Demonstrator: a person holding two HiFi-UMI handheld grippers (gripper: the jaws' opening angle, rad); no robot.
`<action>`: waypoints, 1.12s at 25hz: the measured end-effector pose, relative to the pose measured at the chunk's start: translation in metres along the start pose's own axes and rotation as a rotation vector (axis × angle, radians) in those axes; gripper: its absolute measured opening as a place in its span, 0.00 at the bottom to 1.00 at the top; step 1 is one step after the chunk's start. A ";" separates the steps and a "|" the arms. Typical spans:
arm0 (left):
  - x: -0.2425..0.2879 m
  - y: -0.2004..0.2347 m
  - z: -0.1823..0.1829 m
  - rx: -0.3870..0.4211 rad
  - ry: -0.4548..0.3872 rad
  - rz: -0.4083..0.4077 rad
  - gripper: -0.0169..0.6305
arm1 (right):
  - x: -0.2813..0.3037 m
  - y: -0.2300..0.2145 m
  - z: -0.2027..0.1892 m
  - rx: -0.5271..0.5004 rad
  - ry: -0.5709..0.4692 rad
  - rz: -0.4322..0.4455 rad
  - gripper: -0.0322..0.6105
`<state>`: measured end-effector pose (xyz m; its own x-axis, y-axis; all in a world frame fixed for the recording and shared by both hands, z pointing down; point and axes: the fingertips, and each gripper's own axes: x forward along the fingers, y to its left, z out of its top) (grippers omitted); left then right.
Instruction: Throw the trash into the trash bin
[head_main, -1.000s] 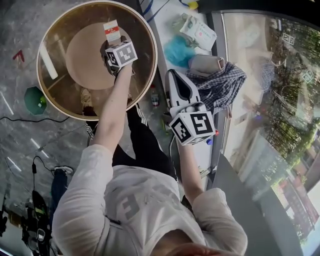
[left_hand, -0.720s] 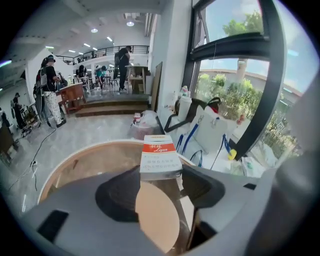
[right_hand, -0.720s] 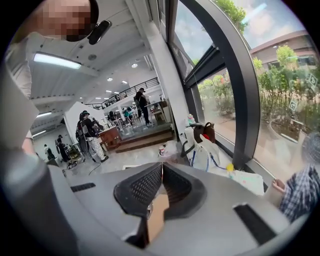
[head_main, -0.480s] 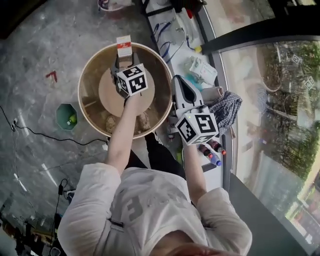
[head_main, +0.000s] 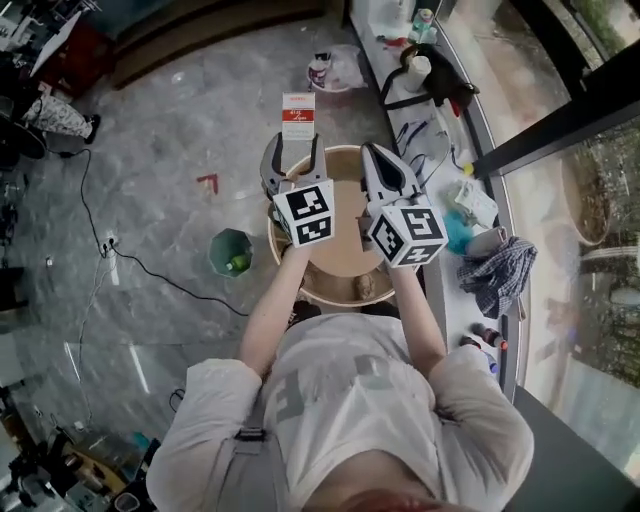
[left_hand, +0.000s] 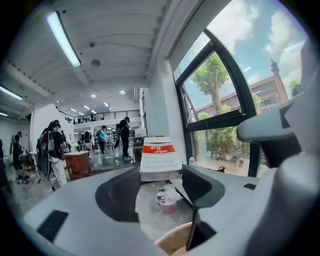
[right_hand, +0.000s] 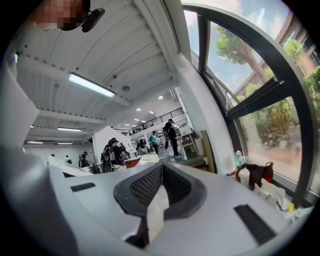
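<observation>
A small white carton with a red label (head_main: 298, 115) is clamped between the tips of my left gripper (head_main: 294, 150); in the left gripper view the carton (left_hand: 161, 159) stands upright between the two jaws (left_hand: 159, 175). My right gripper (head_main: 372, 152) is held up beside it with its jaws closed tip to tip (right_hand: 161, 169) and nothing between them. Both are raised high over a round wooden table (head_main: 335, 290). A small green bin (head_main: 232, 252) stands on the floor left of the table. A white lined container (head_main: 322, 70) sits on the floor further ahead.
A long counter (head_main: 452, 130) runs along the window at the right with bottles, a blue cloth and a checked cloth (head_main: 500, 272). A black cable (head_main: 130, 265) trails over the grey marble floor. People stand at the far left.
Both grippers have risen well above the table, and the right one has come up beside the left. The carton stays in the left jaws. More floor and the green bin now show.
</observation>
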<state>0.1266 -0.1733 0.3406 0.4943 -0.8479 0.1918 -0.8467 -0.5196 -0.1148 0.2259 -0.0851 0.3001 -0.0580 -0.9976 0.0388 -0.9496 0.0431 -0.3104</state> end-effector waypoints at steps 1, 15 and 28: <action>-0.012 0.012 0.014 0.019 -0.037 0.015 0.45 | 0.007 0.014 0.006 -0.006 -0.020 0.013 0.07; -0.104 0.102 0.088 0.038 -0.262 0.136 0.45 | 0.047 0.147 0.004 -0.084 -0.058 0.206 0.07; -0.116 0.137 0.078 -0.007 -0.261 0.224 0.45 | 0.054 0.164 -0.004 -0.111 -0.029 0.252 0.07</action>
<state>-0.0317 -0.1540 0.2270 0.3287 -0.9398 -0.0931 -0.9408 -0.3172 -0.1195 0.0656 -0.1315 0.2555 -0.2889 -0.9558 -0.0543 -0.9346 0.2939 -0.2005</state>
